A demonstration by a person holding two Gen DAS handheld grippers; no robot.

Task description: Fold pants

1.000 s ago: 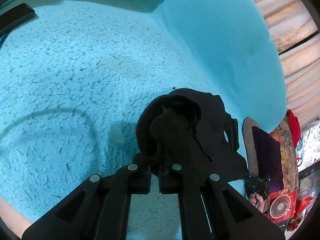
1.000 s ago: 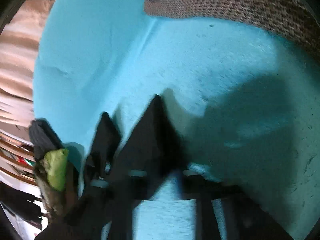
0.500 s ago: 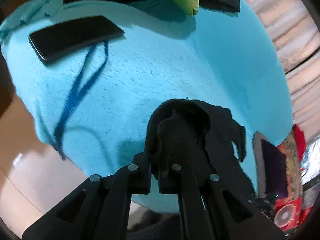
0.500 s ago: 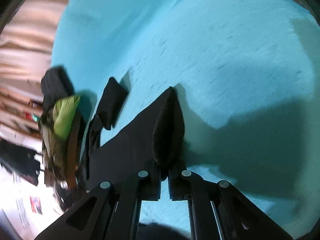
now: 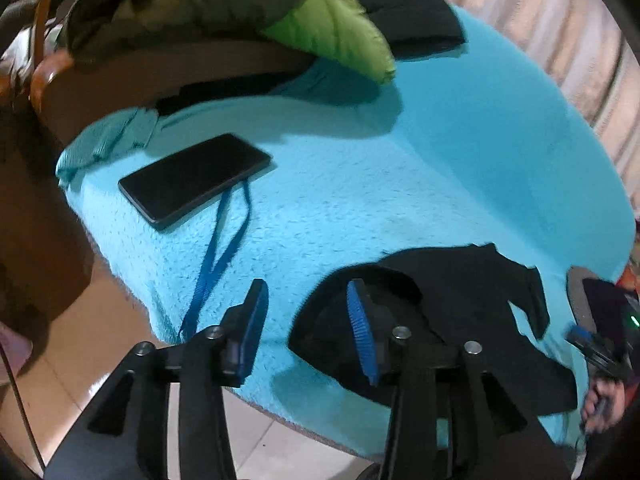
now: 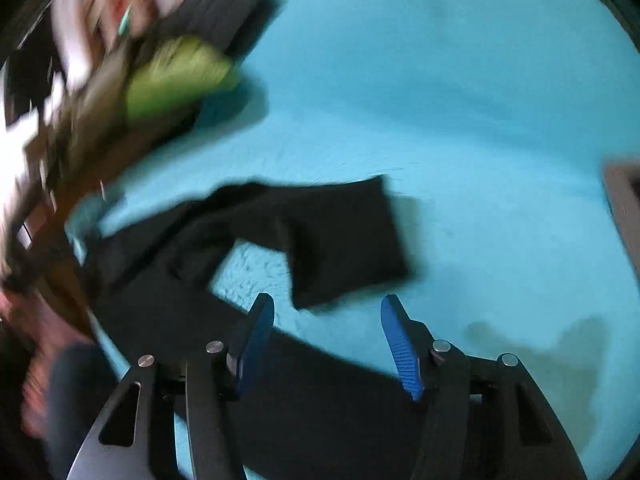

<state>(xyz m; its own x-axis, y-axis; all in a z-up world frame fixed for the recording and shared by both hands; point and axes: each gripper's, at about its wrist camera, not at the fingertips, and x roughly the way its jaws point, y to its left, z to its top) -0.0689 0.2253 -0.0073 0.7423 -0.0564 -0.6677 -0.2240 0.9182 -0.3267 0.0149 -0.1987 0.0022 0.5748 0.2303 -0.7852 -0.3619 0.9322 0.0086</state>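
The black pants lie crumpled on the turquoise fleece blanket, near its front edge. My left gripper is open and empty above the pants' left end; its right finger hangs over the cloth. In the right wrist view the pants lie loosely bent, with one leg end pointing right. My right gripper is open and empty just in front of that leg end. This view is blurred by motion.
A black phone with a blue lanyard lies at the blanket's left. A green and dark jacket pile sits at the back on a wooden edge. A grey cushion is at the right. Tiled floor lies below the front edge.
Both grippers have opened and let go of the pants, which now lie on the blanket. Both grippers have pulled back and up from the cloth.
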